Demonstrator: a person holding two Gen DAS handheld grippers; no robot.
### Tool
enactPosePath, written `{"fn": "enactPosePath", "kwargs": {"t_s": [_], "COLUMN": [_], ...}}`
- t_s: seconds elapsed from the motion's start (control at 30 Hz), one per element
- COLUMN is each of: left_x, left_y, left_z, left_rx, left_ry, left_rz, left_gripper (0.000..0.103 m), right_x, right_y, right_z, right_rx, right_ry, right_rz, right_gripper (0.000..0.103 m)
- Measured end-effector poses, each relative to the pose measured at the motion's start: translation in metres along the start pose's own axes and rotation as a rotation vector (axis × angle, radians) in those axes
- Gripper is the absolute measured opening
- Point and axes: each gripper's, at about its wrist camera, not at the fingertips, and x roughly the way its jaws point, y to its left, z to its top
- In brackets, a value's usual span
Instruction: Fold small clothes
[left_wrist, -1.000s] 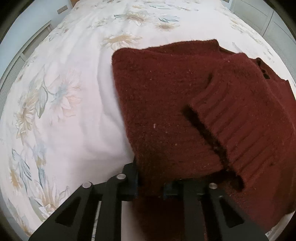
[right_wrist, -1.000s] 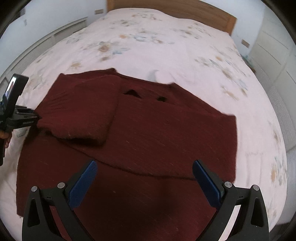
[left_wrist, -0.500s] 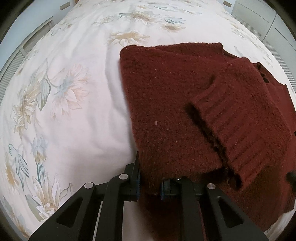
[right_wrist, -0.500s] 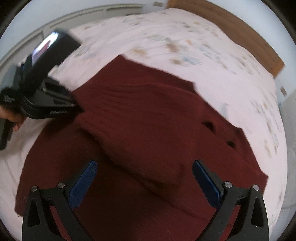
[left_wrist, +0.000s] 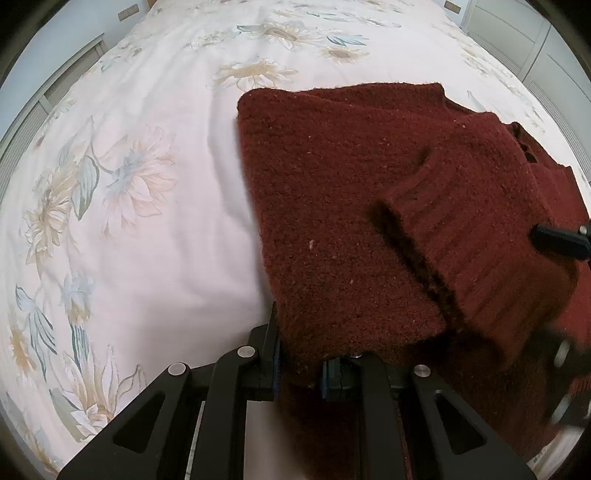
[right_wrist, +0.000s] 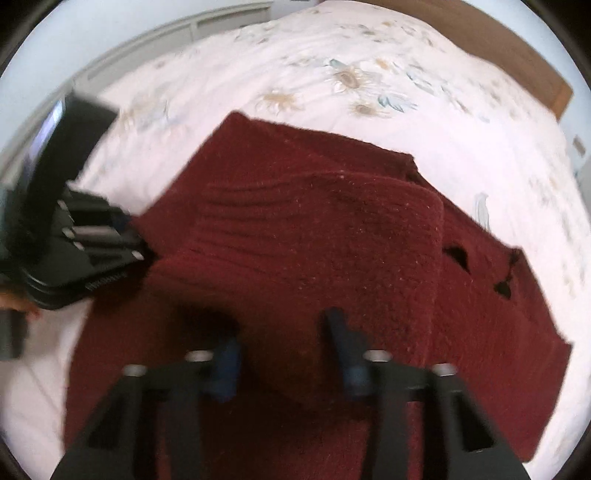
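A dark red knitted sweater (left_wrist: 332, 206) lies on a floral bedspread (left_wrist: 129, 184), with one sleeve folded across its body. My left gripper (left_wrist: 299, 365) is shut on the near side edge of the sweater, and fabric bunches between its pads. It also shows in the right wrist view as the left gripper (right_wrist: 133, 240), clamped on that edge. My right gripper (right_wrist: 282, 328) hovers over the ribbed cuff (right_wrist: 295, 229) of the folded sleeve. Its jaws are closing, blurred, with cuff fabric between them and a gap still showing. The right gripper (left_wrist: 543, 291) enters the left wrist view at the right edge.
A wooden headboard (right_wrist: 517, 59) stands at the far end of the bed. White cabinets (left_wrist: 535, 44) line one side and a pale wall panel (left_wrist: 55, 81) the other. Open bedspread stretches left of the sweater. A person's fingers (right_wrist: 22, 306) hold the left gripper.
My right gripper swung left and down over the folded sleeve, and its jaws narrowed from fully wide. The left gripper kept its hold and barely moved.
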Motion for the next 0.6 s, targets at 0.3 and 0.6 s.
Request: {"fn": "enactPosePath", "kwargs": {"t_s": [0.3, 0.6], "left_x": [-0.004, -0.018], "left_y": [-0.006, -0.007], "left_z": [-0.002, -0.012], "left_rx": [0.003, -0.004], "left_ry": [-0.012, -0.022], "left_rz": [0.011, -0.001], "left_gripper": [0.013, 0.013], "right_x": [-0.057, -0.098], "right_y": [-0.058, -0.135], "right_z": [0.001, -0.047], "right_rx": [0.236, 0.483], "right_ry": [-0.175, -0.230], "right_rz": [-0.045, -0.136], "right_gripper": [0.010, 0.009]}}
